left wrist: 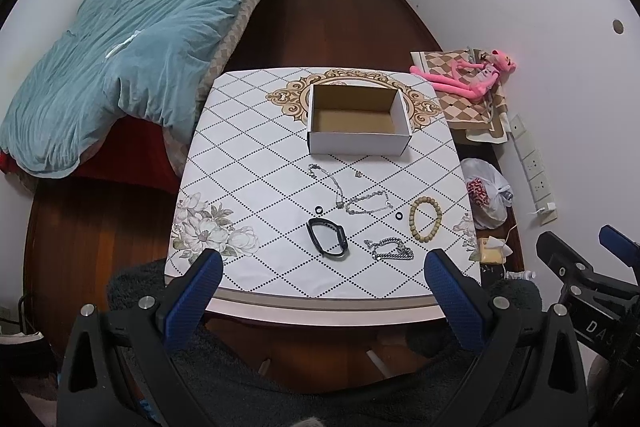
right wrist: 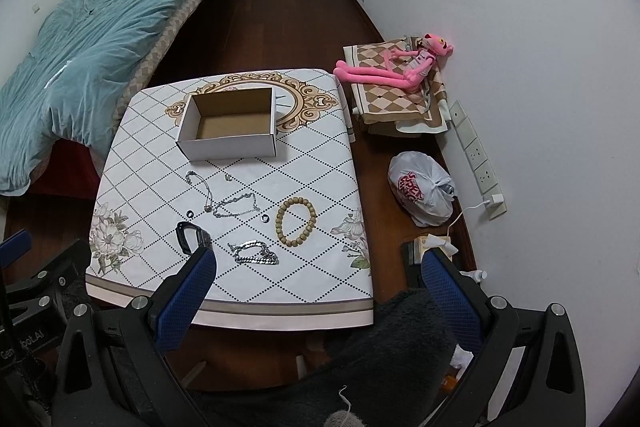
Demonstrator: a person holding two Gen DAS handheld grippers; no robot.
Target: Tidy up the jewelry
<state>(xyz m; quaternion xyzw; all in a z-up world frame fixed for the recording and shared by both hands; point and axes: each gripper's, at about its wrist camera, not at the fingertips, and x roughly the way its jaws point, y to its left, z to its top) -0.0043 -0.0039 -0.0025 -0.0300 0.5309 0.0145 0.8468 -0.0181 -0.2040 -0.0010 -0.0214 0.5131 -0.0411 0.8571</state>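
An open, empty cardboard box (left wrist: 358, 119) (right wrist: 230, 125) stands at the far middle of the table (left wrist: 248, 187). In front of it lie a black wristband (left wrist: 327, 238) (right wrist: 189, 231), a wooden bead bracelet (left wrist: 425, 218) (right wrist: 296, 222), a heavy silver chain bracelet (left wrist: 394, 249) (right wrist: 254, 253), thin silver chains (left wrist: 368, 203) (right wrist: 236, 206), two small black rings (left wrist: 319, 209) (left wrist: 398, 216) and a small earring (left wrist: 356, 174). My left gripper (left wrist: 324, 267) is open and empty above the table's near edge. My right gripper (right wrist: 320, 267) is open and empty, near the table's front right corner.
A bed with a blue quilt (left wrist: 128, 59) stands left of the table. A pink plush toy (left wrist: 476, 75) lies on a checked cloth at the right wall. A white plastic bag (right wrist: 422, 193) and a power strip (right wrist: 478, 159) sit on the floor at the right.
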